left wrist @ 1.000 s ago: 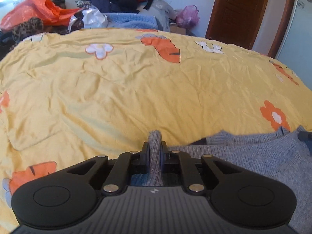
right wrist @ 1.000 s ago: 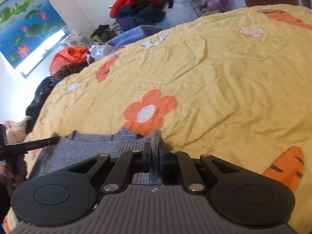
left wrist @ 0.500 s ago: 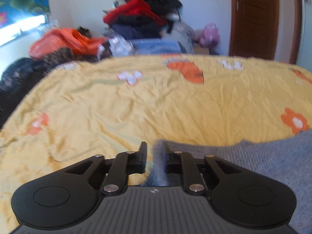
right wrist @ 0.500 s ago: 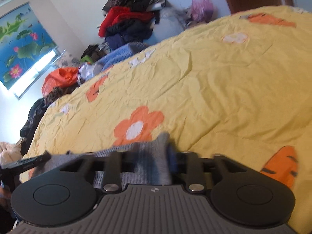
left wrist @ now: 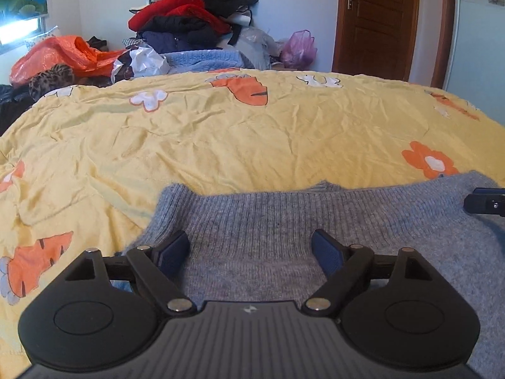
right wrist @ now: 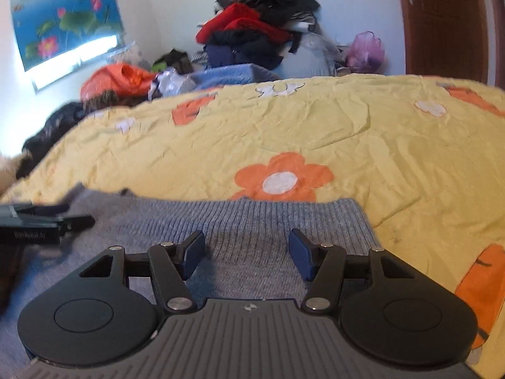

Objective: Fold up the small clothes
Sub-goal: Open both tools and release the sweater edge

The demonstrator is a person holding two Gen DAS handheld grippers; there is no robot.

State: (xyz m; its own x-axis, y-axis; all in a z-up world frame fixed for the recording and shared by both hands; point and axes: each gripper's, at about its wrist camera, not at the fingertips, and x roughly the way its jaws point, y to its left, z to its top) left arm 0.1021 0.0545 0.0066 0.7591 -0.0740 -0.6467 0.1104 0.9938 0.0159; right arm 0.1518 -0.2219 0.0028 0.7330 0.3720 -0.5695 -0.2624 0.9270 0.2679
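A grey knitted sweater [left wrist: 284, 221] lies flat on the yellow flowered bedspread [left wrist: 221, 139], its ribbed edge facing away. My left gripper [left wrist: 251, 251] is open and empty just above the sweater's left part. My right gripper [right wrist: 246, 251] is open and empty above the sweater [right wrist: 252, 221] near its right corner. The right gripper's tip shows at the right edge of the left wrist view [left wrist: 486, 203]. The left gripper shows at the left edge of the right wrist view [right wrist: 38, 221].
Beyond the bed's far edge is a pile of clothes [left wrist: 189, 22], an orange bag [left wrist: 63, 53], a pink bag [left wrist: 298, 49] and a brown door [left wrist: 378, 22]. The bedspread [right wrist: 315, 132] stretches far and right of the sweater.
Both grippers were shut on folds of the sweater's ribbed edge; they have opened and let go. The sweater now lies flat, and both grippers have drawn back a little.
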